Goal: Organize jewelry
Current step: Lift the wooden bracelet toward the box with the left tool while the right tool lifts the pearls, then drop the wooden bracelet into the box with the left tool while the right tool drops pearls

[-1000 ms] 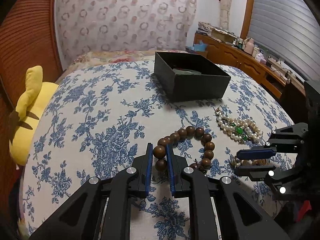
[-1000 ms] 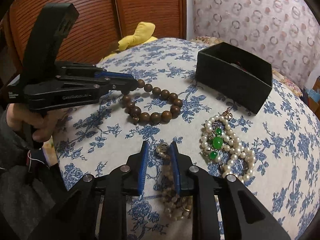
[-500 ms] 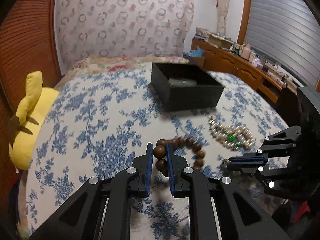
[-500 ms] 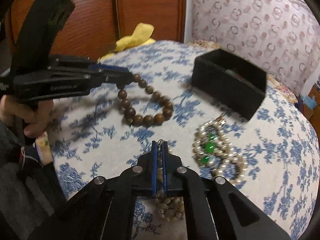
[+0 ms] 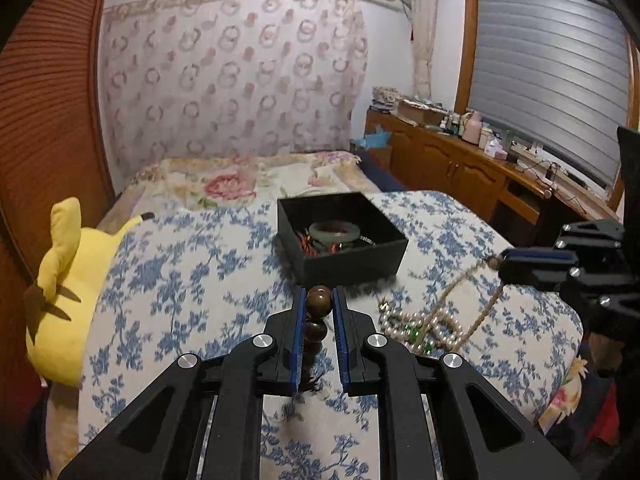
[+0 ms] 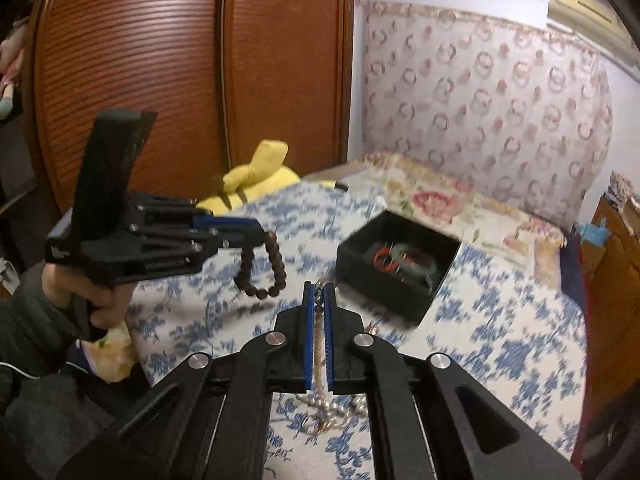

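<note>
both grippers are loaded here. the left gripper (image 5: 319,306) has its blue fingers pinched on one bead of the wooden bead bracelet (image 6: 262,266), and the rest of the loop hangs straight down below the tips, clear of the floral bedspread (image 5: 180,280). the right gripper (image 6: 319,300) has its fingers nearly together on the thin bead necklace (image 6: 319,344), which trails down and back, its low end touching the pearl necklace (image 5: 424,326) that lies on the cover.

the thing that matters next, i'd guess: the black box (image 5: 352,258) sits dead ahead of the left fingers, just past the tips in that view, open top up, with a pale green bangle (image 5: 335,232) and some red bits already in it. from the right gripper it's ahead and a bit off to the right. so the left one looks nearer and better lined up. the bracelet's long axis is vertical, so it should go in from above, bottom of the loop first. the necklace is longer and may drag the pearls along.
</note>
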